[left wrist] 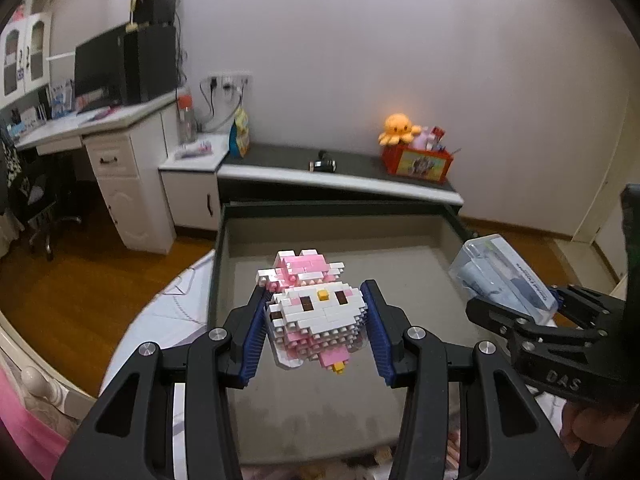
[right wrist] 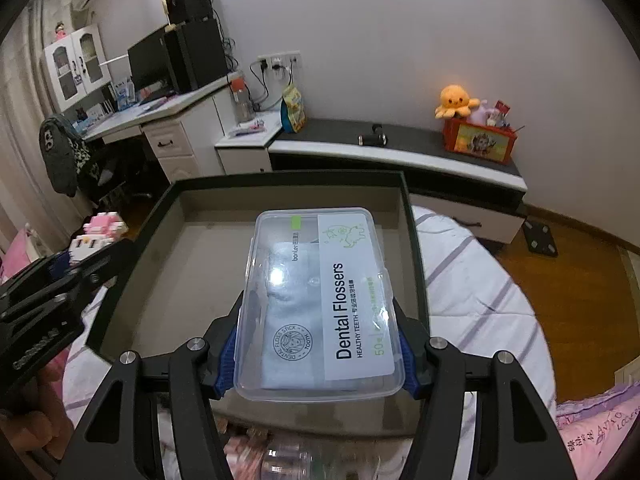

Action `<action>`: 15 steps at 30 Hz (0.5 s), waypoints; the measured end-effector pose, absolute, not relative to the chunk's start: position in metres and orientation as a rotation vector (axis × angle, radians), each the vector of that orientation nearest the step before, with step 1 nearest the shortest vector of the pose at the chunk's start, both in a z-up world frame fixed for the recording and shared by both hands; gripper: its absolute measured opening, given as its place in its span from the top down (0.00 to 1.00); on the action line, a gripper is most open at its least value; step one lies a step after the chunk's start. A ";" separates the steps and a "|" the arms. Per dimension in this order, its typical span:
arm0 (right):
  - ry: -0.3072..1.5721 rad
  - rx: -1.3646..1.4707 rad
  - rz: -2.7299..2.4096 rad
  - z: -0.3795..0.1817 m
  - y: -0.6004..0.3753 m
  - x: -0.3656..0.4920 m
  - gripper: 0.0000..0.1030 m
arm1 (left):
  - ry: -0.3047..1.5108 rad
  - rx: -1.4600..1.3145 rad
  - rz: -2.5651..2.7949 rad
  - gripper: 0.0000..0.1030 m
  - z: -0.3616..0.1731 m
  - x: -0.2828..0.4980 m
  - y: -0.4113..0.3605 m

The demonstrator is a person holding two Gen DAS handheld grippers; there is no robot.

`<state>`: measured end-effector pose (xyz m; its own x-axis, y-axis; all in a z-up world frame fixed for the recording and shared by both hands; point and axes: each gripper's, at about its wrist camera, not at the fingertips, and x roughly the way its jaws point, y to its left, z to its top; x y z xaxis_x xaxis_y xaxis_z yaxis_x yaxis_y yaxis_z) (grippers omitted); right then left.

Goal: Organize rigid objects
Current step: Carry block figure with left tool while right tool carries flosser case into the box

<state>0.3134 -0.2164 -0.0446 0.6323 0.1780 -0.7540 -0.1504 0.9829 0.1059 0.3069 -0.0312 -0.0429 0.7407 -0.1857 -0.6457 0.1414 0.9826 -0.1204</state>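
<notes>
**A:** What sits between the left gripper's (left wrist: 316, 320) jaws?

**B:** A pink-and-white brick-built figure (left wrist: 314, 312), a blocky animal with brown eyes and a yellow beak or nose. The blue ribbed pads (left wrist: 253, 338) press on its two sides, so the jaws are clamped on it, and it hangs clear above the tray floor.

**A:** And the right gripper (right wrist: 318, 344)?

**B:** Closed on a clear plastic box of dental flossers (right wrist: 320, 304), gripped across its near end with the label facing up. The box reaches forward over the tray. From the left wrist the same box (left wrist: 504, 276) shows at the right edge, held in the other gripper (left wrist: 520, 312).

**A:** Which tray?

**B:** A wide, shallow tray with dark green walls (right wrist: 414, 240) and a grey-beige floor. It lies on a round white bedspread with purple stripes (right wrist: 480, 292). The tray's floor under both held things is bare in both views.

**A:** Beyond the tray?

**B:** A low dark-topped cabinet (left wrist: 360, 172) along the wall, with a small black object on it, and a red bin of toys (left wrist: 418, 162) with an orange plush octopus (left wrist: 398, 128) on its rim. To the left stands a white desk (left wrist: 100, 128) carrying a monitor (left wrist: 100, 66). Wooden floor (left wrist: 80, 280) lies around the bed.
</notes>
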 end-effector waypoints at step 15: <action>0.955 0.047 0.192 -0.061 -0.211 0.321 0.18 | 0.790 -0.065 -0.125 0.04 -0.063 0.315 -0.021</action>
<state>0.3207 -0.2110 -0.0611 0.5622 0.1838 -0.8063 -0.1425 0.9819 0.1244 0.3152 -0.0211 -0.0629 0.6967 -0.1361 -0.7044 0.0873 0.9906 -0.1051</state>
